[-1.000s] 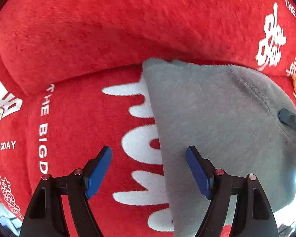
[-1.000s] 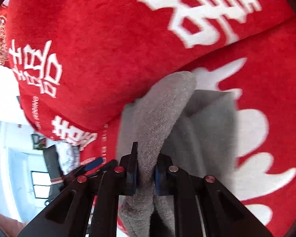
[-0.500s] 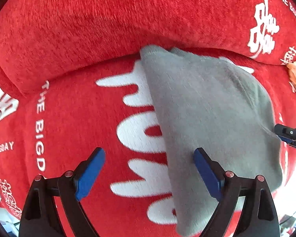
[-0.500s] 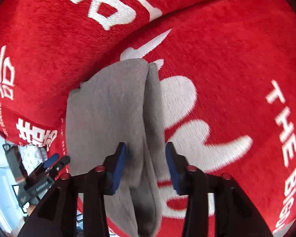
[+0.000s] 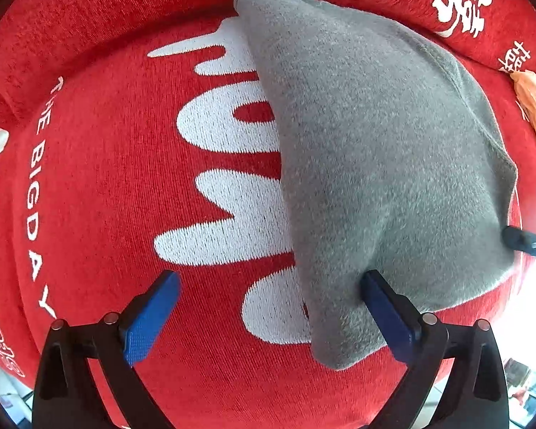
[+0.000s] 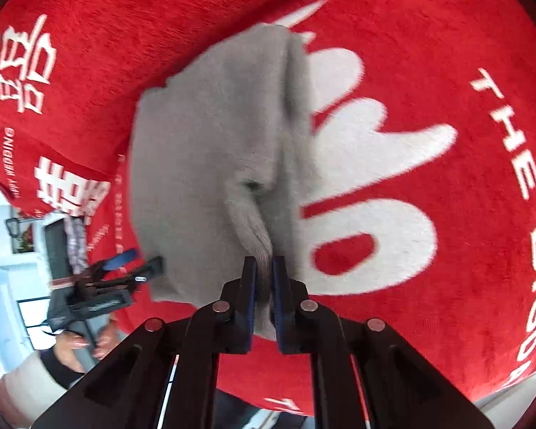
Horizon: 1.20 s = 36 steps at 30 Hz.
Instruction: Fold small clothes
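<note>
Compared with 0.5 s ago, the right claw (image 6: 264,279) has closed and now pinches a raised fold at the near edge of the grey cloth (image 6: 211,150); before, its 2 blue pads stood apart over the cloth. The left claw (image 5: 268,307) is wide open as before, but it has come nearer: its right finger (image 5: 386,307) now touches the near part of the grey cloth (image 5: 375,150), while its left finger is over bare red fabric.

The cloth lies folded on a red cushion (image 5: 107,178) with big white letters, its far tip against the red backrest (image 5: 125,7). An orange tassel (image 5: 534,103) lies at the far right. At the left in the right wrist view, a bright room with white walls is visible.
</note>
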Motion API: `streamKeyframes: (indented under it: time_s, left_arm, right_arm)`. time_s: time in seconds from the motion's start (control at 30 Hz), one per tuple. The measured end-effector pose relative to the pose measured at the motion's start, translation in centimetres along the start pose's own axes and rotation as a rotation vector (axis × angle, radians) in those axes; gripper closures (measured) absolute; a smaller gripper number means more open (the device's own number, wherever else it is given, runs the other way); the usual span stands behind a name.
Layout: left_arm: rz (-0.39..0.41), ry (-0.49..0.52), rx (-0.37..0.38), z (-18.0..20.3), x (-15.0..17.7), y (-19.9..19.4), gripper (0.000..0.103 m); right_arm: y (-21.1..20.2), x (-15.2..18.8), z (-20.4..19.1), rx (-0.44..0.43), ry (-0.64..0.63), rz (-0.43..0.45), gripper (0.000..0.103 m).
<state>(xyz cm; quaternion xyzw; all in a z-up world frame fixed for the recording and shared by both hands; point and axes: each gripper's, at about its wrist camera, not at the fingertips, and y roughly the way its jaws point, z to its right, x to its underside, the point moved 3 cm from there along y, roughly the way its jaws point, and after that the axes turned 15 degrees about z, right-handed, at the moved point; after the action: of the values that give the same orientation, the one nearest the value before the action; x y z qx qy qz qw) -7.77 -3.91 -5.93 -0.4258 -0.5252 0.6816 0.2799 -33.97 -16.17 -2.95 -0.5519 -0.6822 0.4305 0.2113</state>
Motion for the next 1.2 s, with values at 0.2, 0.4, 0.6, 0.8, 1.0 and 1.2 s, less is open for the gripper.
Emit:
streamKeyframes:
  time_s: [0.2, 0.4, 0.6, 0.8, 1.0, 1.2]
  left_arm:
    - [0.022, 0.011, -0.009, 0.2, 0.5, -0.3, 0.001]
    - [0.028, 0.020, -0.013, 1.0, 1.9, -1.6, 0.001]
    - [0.020, 0.009, -0.033, 1.1, 3.1, -3.3, 0.001]
    - [0.019, 0.045, -0.025, 1.5, 4.5, -4.7, 0.001]
    - [0.027, 0.045, -0.028, 1.0, 5.5, -5.9, 0.001]
    - [0.044, 0.064, -0.029, 1.0, 5.5, -6.6, 0.001]
  right_arm:
    - [0.6, 0.8, 2.4, 0.074, -0.016, -0.008, 0.093]
    - [-0.1, 1.5, 2.7, 0.175, -0.032, 0.001, 0.094]
    - [-2.0, 2.9, 3.1, 0.231, 0.065, 0.034, 0.090]
    - [-3.7, 3.7, 2.1, 0.244, 0.098, 0.078, 0.082]
    - [-4.7, 4.8, 0.2, 0.226, 0.081, 0.111, 0.062]
    - [-5.0, 6.1, -2.0, 0.203, 0.048, 0.139, 0.049]
